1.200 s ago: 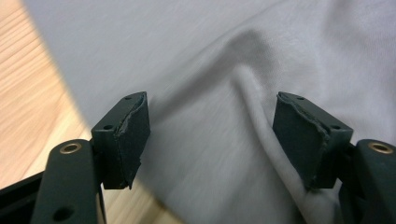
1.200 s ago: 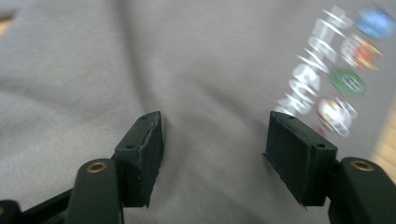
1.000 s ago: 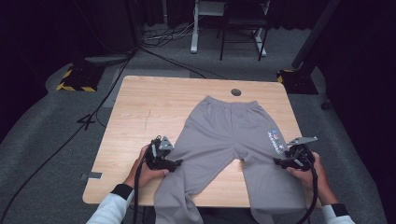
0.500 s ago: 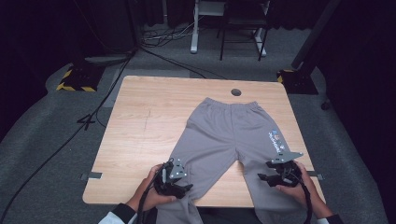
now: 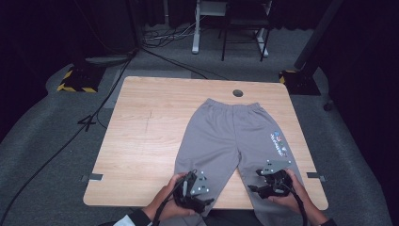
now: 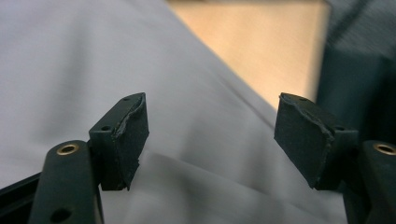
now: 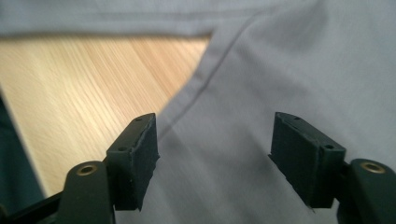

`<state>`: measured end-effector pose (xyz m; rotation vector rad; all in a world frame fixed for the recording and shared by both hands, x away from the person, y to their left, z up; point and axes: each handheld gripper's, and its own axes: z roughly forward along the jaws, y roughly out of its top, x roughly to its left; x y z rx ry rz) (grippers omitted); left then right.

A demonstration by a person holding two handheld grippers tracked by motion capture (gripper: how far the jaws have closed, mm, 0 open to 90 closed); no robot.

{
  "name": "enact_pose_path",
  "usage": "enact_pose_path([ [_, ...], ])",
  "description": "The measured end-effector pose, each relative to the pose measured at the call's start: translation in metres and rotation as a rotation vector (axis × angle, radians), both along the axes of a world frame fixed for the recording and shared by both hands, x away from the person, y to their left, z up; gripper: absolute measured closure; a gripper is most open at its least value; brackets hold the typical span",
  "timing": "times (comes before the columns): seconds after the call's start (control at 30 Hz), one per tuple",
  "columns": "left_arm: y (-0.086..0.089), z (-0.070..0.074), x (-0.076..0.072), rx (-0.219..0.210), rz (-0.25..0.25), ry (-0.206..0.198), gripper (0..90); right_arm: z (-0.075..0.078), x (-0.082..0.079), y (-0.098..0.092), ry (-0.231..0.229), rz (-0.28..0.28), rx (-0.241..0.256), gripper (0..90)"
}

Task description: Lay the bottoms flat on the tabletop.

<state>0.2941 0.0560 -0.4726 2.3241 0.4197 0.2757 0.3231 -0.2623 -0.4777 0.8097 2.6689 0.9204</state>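
Currently you are hovering both tongs, jaws spread and empty, over the grey sweatpants (image 5: 235, 136) lying flat on the desk (image 5: 141, 136), waistband far, legs toward you. Left tongs (image 5: 200, 195) are poised over the left leg hem, right tongs (image 5: 263, 186) over the right. Judgement: lower squarely, pinching both fabric layers near each hem.

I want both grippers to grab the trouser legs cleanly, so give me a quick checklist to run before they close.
1. Left gripper open: ok, jaws wide apart.
2. Right gripper open: ok, jaws wide apart.
3. Grey trousers spread flat on the table: ok.
4. Fabric between the left jaws: ok, cloth fills the gap.
5. Fabric between the right jaws: ok, leg cloth and seam lie there.
6. Jaws touching the cloth: cannot tell.
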Motion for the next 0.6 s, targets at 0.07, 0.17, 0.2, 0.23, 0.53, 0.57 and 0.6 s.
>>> enact_pose_path([
  [0.07,0.002,0.005,0.021,-0.047,0.033,0.023,25.8,0.008,0.003,-0.006,-0.030,-0.024,0.027,32.5],
  [0.17,0.001,0.007,0.060,-0.047,0.090,0.021,23.8,0.020,0.020,-0.030,-0.119,-0.126,0.034,33.5],
  [0.2,0.002,0.006,0.070,-0.056,0.104,0.038,24.4,0.023,0.028,-0.041,-0.136,-0.175,0.036,33.2],
  [0.23,0.001,0.004,0.083,-0.055,0.121,0.053,24.7,0.024,0.035,-0.049,-0.141,-0.211,0.040,33.0],
  [0.53,-0.017,-0.020,0.172,-0.086,0.251,0.172,25.0,0.006,0.126,-0.101,-0.088,-0.465,0.056,36.4],
  [0.57,-0.018,-0.022,0.180,-0.066,0.269,0.169,24.6,0.003,0.135,-0.101,-0.067,-0.468,0.078,36.1],
  [0.6,-0.020,-0.024,0.185,-0.055,0.288,0.163,24.5,0.001,0.142,-0.100,-0.050,-0.482,0.090,35.8],
])
